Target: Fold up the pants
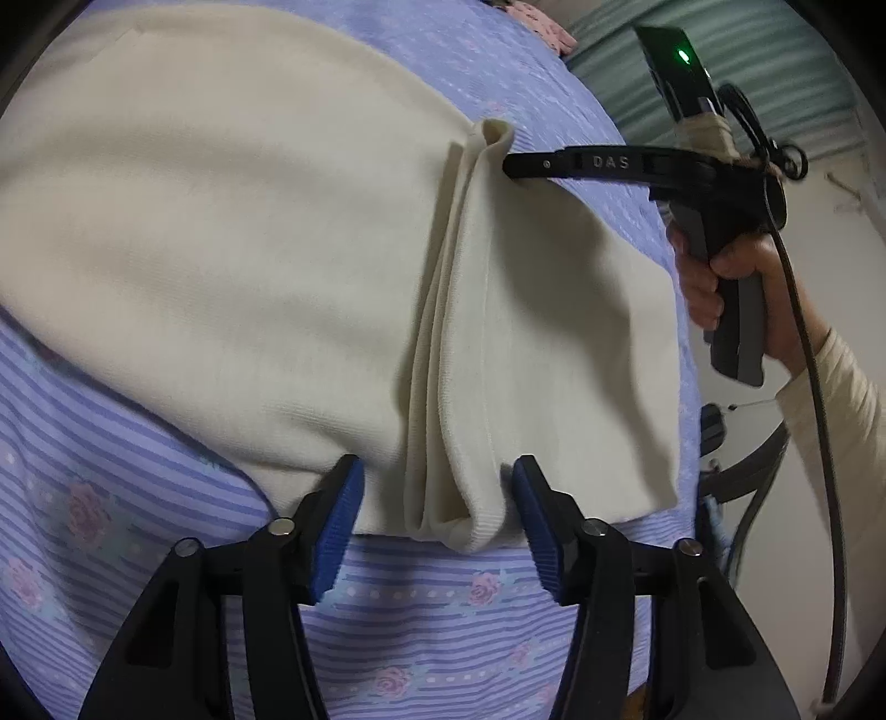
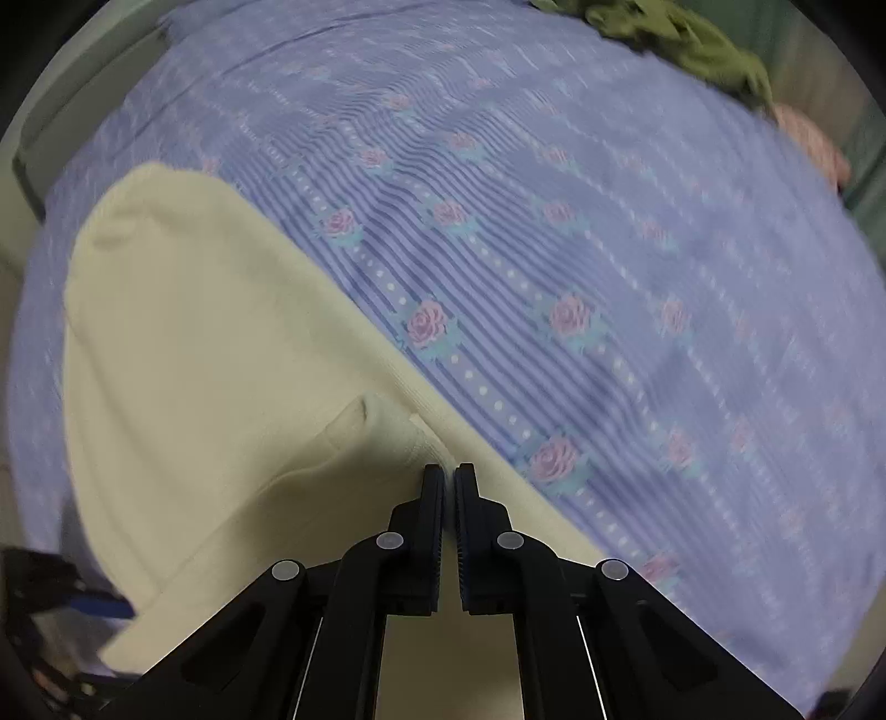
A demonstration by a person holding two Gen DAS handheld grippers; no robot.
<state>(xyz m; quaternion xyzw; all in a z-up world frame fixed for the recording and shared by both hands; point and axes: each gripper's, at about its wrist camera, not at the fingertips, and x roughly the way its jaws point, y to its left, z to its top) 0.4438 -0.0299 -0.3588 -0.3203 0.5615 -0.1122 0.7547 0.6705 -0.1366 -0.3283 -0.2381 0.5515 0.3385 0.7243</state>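
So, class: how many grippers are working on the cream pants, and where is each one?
2. The left gripper straddles the near corner of the pants, jaws open. The right gripper is shut on the far corner of the same folded edge.

The right gripper points down at cream pants lying on a purple striped sheet with pink roses. Its two black jaws are pressed together, pinching a raised fold at the pants' edge. Something green sits far off at the top, blurry.
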